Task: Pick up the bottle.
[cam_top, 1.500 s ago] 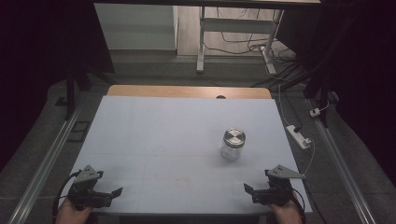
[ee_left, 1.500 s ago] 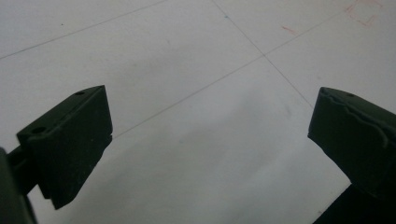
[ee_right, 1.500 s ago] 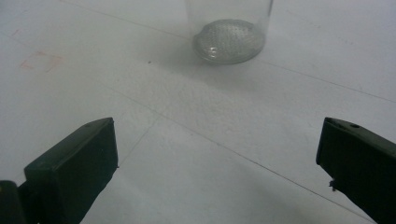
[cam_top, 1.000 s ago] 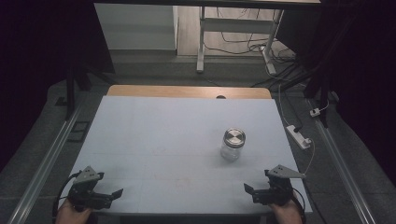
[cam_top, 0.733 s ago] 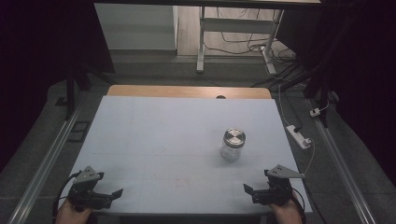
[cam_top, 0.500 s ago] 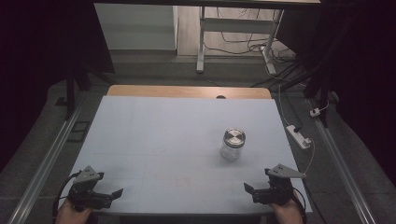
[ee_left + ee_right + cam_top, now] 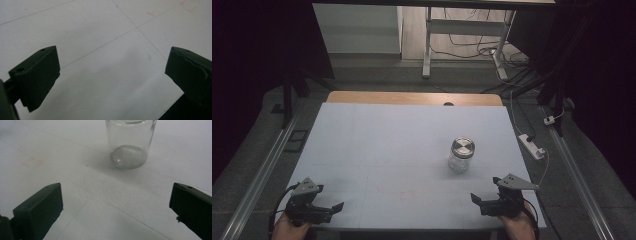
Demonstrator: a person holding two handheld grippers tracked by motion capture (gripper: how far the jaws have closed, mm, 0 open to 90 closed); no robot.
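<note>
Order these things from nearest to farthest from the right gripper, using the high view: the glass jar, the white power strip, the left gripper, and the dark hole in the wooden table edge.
From the right gripper:
1. Glass jar, just ahead, slightly left.
2. White power strip, off the table to the right; only a little farther than the jar.
3. Dark hole, at the far edge.
4. Left gripper, at the near left corner.

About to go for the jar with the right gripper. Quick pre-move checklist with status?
1. Right gripper jaws open: ok, wide apart in its own view.
2. Glass jar upright on the table: ok.
3. Metal lid on the jar: ok; how tight, cannot tell.
4. Path from right gripper to jar free: ok, bare table between.
5. Left gripper open, holding nothing: ok.
6. Jar contents: cannot tell.
</note>
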